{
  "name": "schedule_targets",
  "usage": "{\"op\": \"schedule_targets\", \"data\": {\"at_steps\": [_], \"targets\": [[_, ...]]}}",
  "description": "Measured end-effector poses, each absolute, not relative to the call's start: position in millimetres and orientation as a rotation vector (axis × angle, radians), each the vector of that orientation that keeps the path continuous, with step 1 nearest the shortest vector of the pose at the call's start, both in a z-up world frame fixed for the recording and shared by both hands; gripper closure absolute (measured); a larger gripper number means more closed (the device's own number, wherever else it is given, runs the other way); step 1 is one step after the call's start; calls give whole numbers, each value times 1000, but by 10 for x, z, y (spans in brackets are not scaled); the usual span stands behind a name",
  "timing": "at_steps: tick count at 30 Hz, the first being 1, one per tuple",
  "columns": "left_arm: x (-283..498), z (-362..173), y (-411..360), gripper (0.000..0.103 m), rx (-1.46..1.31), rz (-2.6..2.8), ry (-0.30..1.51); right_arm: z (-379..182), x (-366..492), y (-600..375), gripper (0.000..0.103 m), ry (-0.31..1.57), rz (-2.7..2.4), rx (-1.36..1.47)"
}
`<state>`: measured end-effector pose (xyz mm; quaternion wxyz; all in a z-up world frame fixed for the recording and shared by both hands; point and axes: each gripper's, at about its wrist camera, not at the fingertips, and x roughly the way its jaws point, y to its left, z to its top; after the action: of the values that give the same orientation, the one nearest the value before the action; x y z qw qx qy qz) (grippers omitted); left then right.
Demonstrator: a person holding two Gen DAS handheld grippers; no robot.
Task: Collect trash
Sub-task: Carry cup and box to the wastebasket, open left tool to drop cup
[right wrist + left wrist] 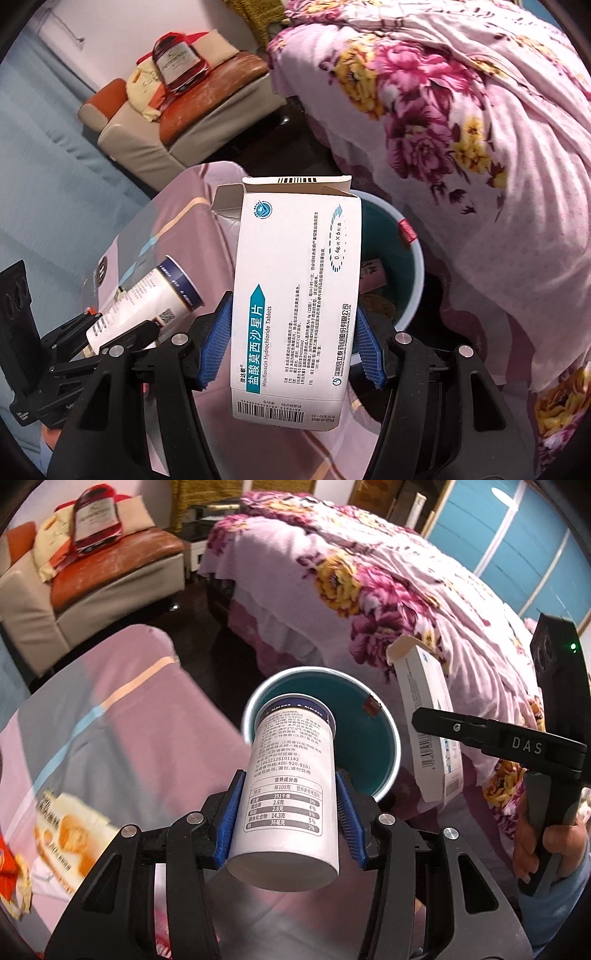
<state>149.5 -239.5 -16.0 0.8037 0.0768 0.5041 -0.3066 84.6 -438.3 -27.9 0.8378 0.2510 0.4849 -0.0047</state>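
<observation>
My left gripper is shut on a white drink bottle with a dark blue top, held over the near rim of a teal trash bin. The bottle also shows in the right wrist view, at the left. My right gripper is shut on a white medicine box with an open top flap, held just in front of the bin. The box also shows in the left wrist view, to the right of the bin. Some scraps lie inside the bin.
A table with a pink striped cloth carries an orange-printed packet at the left. A bed with a floral quilt stands right behind the bin. A sofa with a red bag is at the far left.
</observation>
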Motion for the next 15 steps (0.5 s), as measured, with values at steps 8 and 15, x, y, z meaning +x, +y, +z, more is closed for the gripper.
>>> {"op": "schedule_targets", "data": {"at_steps": [8,15], "targets": [[1603,-313,-2732,54,189,-687,1108,-387,899,-4577,45,1038,-33,549],[1661,-397,-2811,34,194,-688,1122,-423,930,-4638,45,1042,-51,549]]}}
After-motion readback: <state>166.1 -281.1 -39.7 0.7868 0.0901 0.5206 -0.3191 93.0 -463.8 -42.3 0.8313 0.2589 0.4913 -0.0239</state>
